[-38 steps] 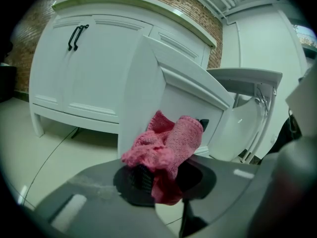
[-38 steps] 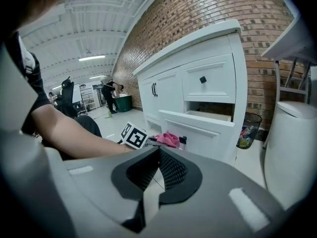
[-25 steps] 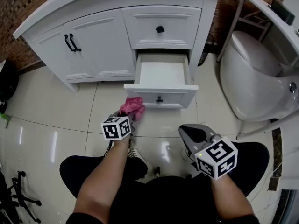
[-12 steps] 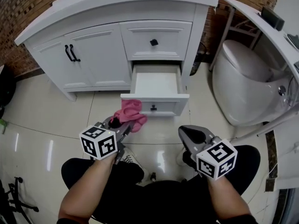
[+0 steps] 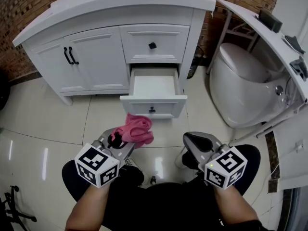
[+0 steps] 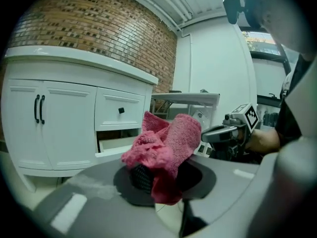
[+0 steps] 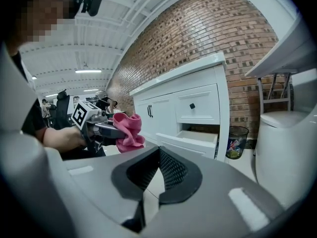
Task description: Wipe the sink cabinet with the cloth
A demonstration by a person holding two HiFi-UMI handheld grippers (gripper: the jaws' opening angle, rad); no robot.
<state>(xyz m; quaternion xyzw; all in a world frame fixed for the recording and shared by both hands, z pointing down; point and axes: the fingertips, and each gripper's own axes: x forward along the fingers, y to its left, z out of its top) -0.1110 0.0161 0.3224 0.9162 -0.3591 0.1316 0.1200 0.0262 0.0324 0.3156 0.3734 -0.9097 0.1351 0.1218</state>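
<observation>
The left claw (image 5: 123,139), clamped on the pink cloth (image 5: 138,130), faces the sink cabinet (image 5: 103,57) straight ahead but apart from it, with the open drawer (image 5: 153,106) seemingly nearest; the right claw (image 5: 195,141) is closed and empty.

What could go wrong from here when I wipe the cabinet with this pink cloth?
1. The left gripper pinches the pink cloth only by a bunched part, and loose folds stick out. Rubbing hard might drag it out of the jaws.
2. The lower drawer stands open, jutting out from the cabinet. The loose folds or the gripper may catch on its front edge or knock it.
</observation>
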